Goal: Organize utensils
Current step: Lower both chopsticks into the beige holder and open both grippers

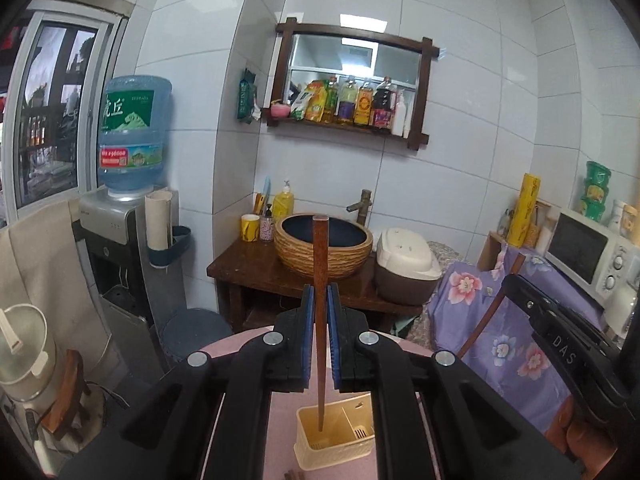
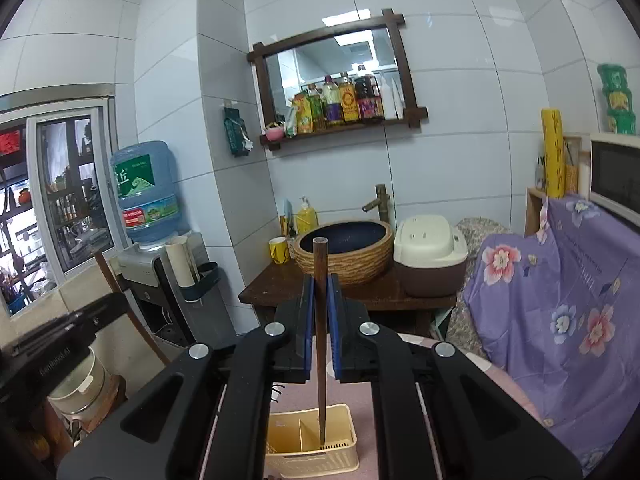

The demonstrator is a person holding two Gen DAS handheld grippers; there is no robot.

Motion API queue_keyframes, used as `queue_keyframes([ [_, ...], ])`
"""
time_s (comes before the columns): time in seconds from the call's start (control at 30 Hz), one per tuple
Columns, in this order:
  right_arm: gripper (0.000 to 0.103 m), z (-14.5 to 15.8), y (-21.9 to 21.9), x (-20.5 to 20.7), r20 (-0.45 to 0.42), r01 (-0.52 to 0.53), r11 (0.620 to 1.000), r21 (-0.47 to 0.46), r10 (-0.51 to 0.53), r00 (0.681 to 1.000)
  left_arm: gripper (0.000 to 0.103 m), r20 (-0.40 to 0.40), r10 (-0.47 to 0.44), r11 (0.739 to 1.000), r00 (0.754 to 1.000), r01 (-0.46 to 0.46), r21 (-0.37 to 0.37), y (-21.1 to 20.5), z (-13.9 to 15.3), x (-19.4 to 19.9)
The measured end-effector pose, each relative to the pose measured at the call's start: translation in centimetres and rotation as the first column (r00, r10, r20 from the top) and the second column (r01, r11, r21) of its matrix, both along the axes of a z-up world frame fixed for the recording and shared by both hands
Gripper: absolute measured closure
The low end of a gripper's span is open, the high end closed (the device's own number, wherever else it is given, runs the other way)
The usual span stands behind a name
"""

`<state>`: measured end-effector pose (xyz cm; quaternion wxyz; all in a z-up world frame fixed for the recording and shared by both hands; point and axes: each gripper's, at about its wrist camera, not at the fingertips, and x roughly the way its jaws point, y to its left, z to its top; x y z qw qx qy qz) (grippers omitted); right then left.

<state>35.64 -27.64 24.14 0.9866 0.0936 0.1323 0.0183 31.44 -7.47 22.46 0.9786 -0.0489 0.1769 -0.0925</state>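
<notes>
My left tongs and right tongs each clamp an upright brown chopstick, tips inside the cream holder beneath them.

Reddish-brown wooden chopstick sits between the black left gripper's blue pads. Below, a cream slotted plastic utensil caddy on a pink tabletop. Right side, purple cloth with pink-and-white flowers; straw-yellow ribbed basin, dark blue inside.
</notes>
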Motion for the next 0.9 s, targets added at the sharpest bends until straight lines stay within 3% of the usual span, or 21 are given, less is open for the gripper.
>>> queue_keyframes([
  [0.1, 0.095, -3.4, -0.1, 2.0, -0.036, 0.010, 1.000, 0.008, -0.010, 0.999, 0.095, -0.019, 0.008, 1.000, 1.000, -0.008, 0.011, -0.8, -3.0, 1.7],
  [0.23, 0.095, -8.6, -0.3, 4.1, -0.133, 0.002, 0.999, 0.033, 0.002, 0.991, 0.095, -0.101, -0.001, 1.000, 0.995, 0.001, -0.008, -1.0, -7.1, 3.6],
  [0.37, 0.095, -11.7, -0.8, 5.1, -0.191, -0.005, 0.998, 0.058, 0.016, 0.982, 0.095, -0.174, -0.010, 1.000, 0.985, 0.006, -0.022, -0.8, -10.4, 4.7],
  [0.5, 0.095, -13.2, -1.8, 5.7, -0.223, 0.011, 0.996, 0.089, 0.009, 0.975, 0.095, -0.225, -0.005, 1.000, 0.974, -0.001, -0.026, -0.4, -12.4, 5.7],
  [0.73, 0.095, -13.5, -1.9, 5.2, -0.203, 0.015, 0.996, 0.086, 0.002, 0.979, 0.095, -0.282, -0.016, 0.999, 0.959, 0.003, -0.044, -0.3, -14.1, 6.3],
  [0.9, 0.093, -13.8, -1.8, 4.9, -0.196, 0.052, 0.997, 0.060, -0.040, 0.980, 0.093, -0.271, -0.007, 1.000, 0.963, 0.000, -0.025, -0.5, -14.4, 6.1],
])
